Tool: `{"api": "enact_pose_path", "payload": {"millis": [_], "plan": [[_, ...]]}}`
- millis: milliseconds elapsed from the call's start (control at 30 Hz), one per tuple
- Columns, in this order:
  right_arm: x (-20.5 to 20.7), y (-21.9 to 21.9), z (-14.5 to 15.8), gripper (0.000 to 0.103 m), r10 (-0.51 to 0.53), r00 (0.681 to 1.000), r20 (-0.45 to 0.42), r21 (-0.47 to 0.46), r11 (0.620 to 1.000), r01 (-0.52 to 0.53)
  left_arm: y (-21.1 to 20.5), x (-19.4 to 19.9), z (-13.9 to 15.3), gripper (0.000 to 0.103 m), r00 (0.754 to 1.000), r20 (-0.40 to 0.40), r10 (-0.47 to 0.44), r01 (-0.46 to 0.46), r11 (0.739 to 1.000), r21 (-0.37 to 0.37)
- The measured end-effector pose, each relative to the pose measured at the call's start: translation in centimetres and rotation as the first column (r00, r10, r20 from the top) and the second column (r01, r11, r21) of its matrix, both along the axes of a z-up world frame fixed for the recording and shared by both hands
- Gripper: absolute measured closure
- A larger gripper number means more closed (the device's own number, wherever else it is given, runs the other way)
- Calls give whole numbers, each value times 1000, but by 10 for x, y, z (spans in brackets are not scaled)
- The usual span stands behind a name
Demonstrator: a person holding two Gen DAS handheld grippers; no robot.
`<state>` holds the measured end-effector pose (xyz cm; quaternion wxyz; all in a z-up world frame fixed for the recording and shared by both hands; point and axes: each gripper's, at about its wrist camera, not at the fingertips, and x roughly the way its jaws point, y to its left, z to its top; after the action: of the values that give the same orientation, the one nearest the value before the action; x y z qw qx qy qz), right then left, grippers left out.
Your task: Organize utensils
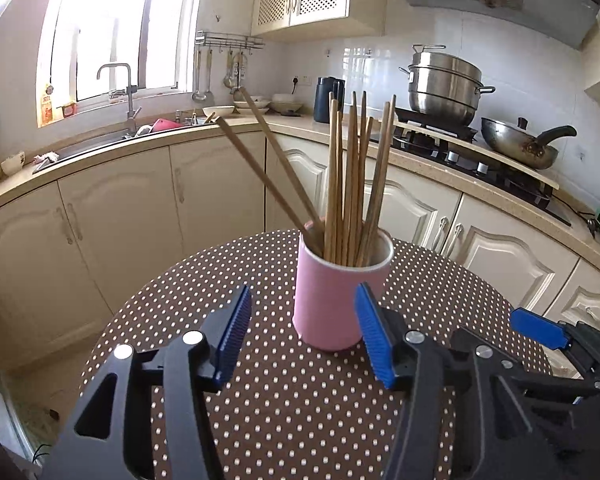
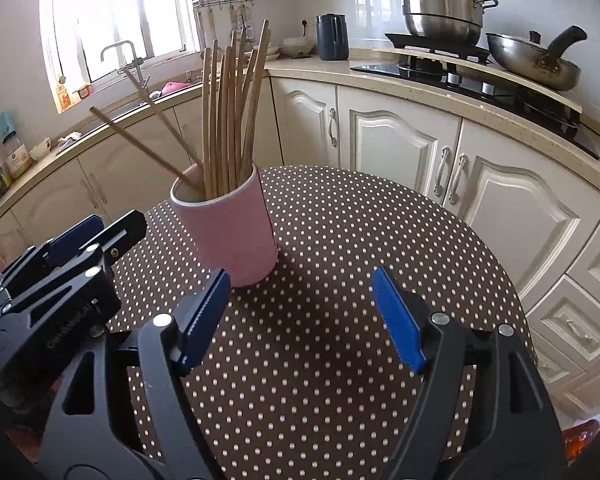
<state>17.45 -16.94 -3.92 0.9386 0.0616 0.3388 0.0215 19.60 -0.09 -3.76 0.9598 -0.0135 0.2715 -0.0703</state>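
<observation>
On the dotted table [image 1: 300,400], the pink cup [image 1: 336,300] stands full of chopsticks [image 1: 352,176], two leaning out leftward. My left gripper [image 1: 304,336] and right gripper [image 2: 304,316] both gape, holding nothing. I fear a careless nudge from either could tip that top-heavy cup.

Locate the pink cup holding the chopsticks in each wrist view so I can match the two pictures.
Left wrist view: pink cup stands centre frame on the dotted tablecloth, just beyond the open left tool.
Right wrist view: pink cup sits left of centre, ahead and left of the open right tool.
Shared landmark: the steel steamer pot on the stove.
</observation>
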Motion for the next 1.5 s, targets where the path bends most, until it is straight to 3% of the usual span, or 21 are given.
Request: {"api": "enact_pose_path", "payload": {"millis": [333, 567, 1033, 1500], "plan": [[-45, -6, -1, 27, -3, 996, 84, 42, 999, 0, 2, -48, -2, 37, 1000, 27, 3, -3, 1000, -6], [-68, -16, 3, 24, -78, 983, 167, 68, 995, 67, 4, -71, -3, 29, 999, 43, 0, 1, 1000, -22], [-101, -19, 17, 19, -87, 948, 307, 70, 995, 69, 9, -102, 14, 26, 992, 123, 21, -18, 1000, -24], [-117, -24, 21, 15, -76, 935, 345, 78, 996, 52, 5, -127, 31, 24, 979, 204, 25, -28, 1000, 13]]}}
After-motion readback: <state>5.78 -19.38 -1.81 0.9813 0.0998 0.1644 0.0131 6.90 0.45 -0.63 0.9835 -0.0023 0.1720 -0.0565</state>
